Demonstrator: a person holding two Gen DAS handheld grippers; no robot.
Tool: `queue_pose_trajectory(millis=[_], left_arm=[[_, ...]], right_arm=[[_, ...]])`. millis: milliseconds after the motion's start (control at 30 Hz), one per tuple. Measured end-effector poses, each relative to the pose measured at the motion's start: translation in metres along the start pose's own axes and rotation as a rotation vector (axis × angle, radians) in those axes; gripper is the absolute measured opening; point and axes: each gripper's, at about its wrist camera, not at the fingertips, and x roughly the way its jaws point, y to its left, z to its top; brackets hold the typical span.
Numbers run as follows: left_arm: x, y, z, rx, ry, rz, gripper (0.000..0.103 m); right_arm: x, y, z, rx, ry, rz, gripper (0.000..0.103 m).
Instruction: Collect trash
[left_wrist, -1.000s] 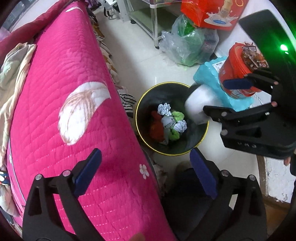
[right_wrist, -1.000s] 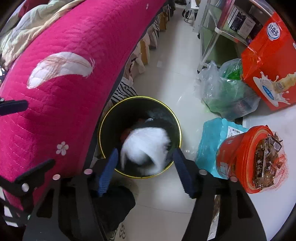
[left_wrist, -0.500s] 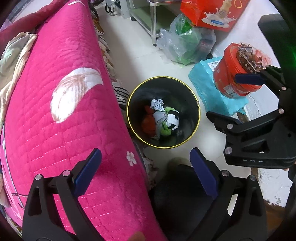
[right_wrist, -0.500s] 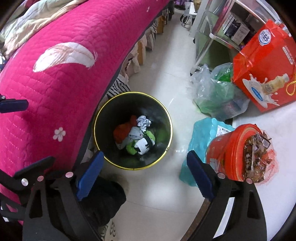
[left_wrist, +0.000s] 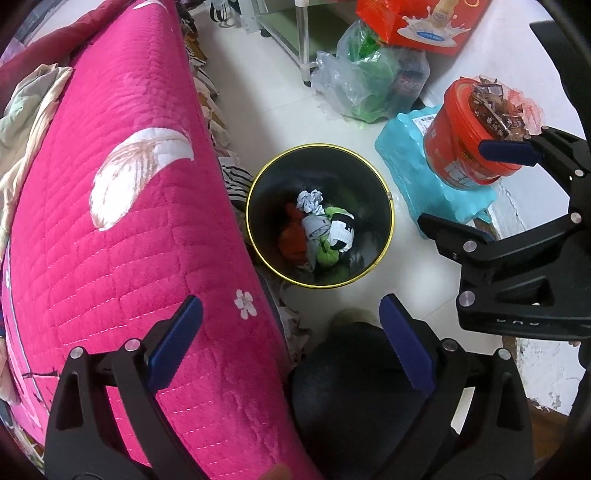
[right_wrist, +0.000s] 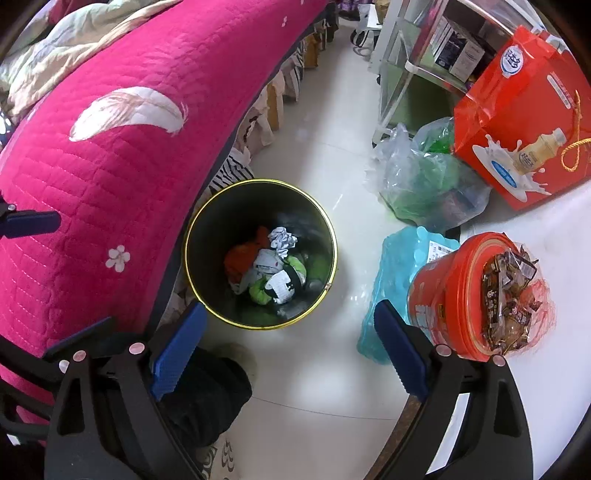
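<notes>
A black trash bin with a yellow rim (left_wrist: 384, 192) (right_wrist: 334, 236) stands on the white floor beside the pink bed. Inside lie crumpled white paper (left_wrist: 309, 201) (right_wrist: 282, 238), a white wrapper with black print (left_wrist: 341, 232) (right_wrist: 282, 286), and red and green scraps. My left gripper (left_wrist: 291, 343) is open and empty, high above the bed edge and the bin. My right gripper (right_wrist: 288, 343) is open and empty above the bin; it also shows in the left wrist view (left_wrist: 469, 192), to the right of the bin.
A pink quilted bed (left_wrist: 110, 221) (right_wrist: 110, 147) fills the left. A red tub of wrappers (left_wrist: 476, 136) (right_wrist: 476, 291) stands on a white table edge above a blue pack (right_wrist: 391, 280). A plastic bag (right_wrist: 421, 181), a red carton (right_wrist: 517, 122) and a dark-clothed leg (left_wrist: 354, 387) are near.
One second ago my right gripper held a white wad over the bin. It opened, the wad fell into the bin, and both grippers have risen away.
</notes>
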Motion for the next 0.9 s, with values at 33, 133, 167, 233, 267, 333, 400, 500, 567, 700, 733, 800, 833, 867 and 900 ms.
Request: queue_pose_trajectory(millis=[33,133,167,233,267,333,400,500,567,700,733,800,833,867,900], left_arm=[[0.0,-0.001,0.0,0.001,0.001,0.003,0.094],[0.002,-0.004,0.001,-0.004,0.004,0.007,0.094],[0.002,-0.004,0.0,-0.003,0.005,0.007,0.094],[0.003,-0.004,0.0,-0.005,0.007,0.007,0.094],[0.003,-0.005,-0.001,-0.008,0.008,0.004,0.094],[0.002,-0.006,0.0,-0.015,0.008,0.003,0.094],[0.002,-0.007,-0.001,-0.019,0.004,0.009,0.094],[0.001,-0.007,-0.002,-0.034,0.007,0.014,0.094],[-0.001,-0.007,-0.002,-0.043,0.006,0.011,0.094],[-0.004,-0.008,-0.003,-0.05,0.002,0.011,0.094],[-0.005,-0.008,-0.003,-0.049,-0.002,0.014,0.094],[-0.006,-0.009,-0.003,-0.046,-0.005,0.011,0.094],[-0.007,-0.009,-0.003,-0.045,-0.006,0.009,0.094],[-0.007,-0.01,-0.003,-0.042,-0.007,0.01,0.094],[-0.008,-0.01,-0.004,-0.041,-0.008,0.012,0.094]], right_arm=[[0.0,-0.001,0.0,0.004,-0.001,0.004,0.089],[0.001,-0.003,-0.002,0.015,-0.001,0.014,0.089],[0.001,-0.004,-0.002,0.015,-0.001,0.014,0.089],[0.001,-0.004,-0.003,0.018,-0.001,0.02,0.089],[0.001,-0.004,-0.004,0.019,-0.001,0.022,0.089],[0.0,-0.005,-0.005,0.021,-0.003,0.023,0.089],[0.0,-0.005,-0.005,0.02,-0.007,0.023,0.089],[-0.003,-0.007,-0.005,0.02,-0.016,0.031,0.09],[-0.005,-0.009,-0.005,0.022,-0.019,0.034,0.09],[-0.007,-0.01,-0.005,0.024,-0.024,0.036,0.09],[-0.008,-0.01,-0.005,0.022,-0.029,0.037,0.09],[-0.012,-0.009,-0.005,0.021,-0.034,0.035,0.09],[-0.013,-0.009,-0.005,0.024,-0.038,0.035,0.09],[-0.014,-0.009,-0.005,0.027,-0.039,0.036,0.09],[-0.015,-0.009,-0.005,0.029,-0.04,0.036,0.09]])
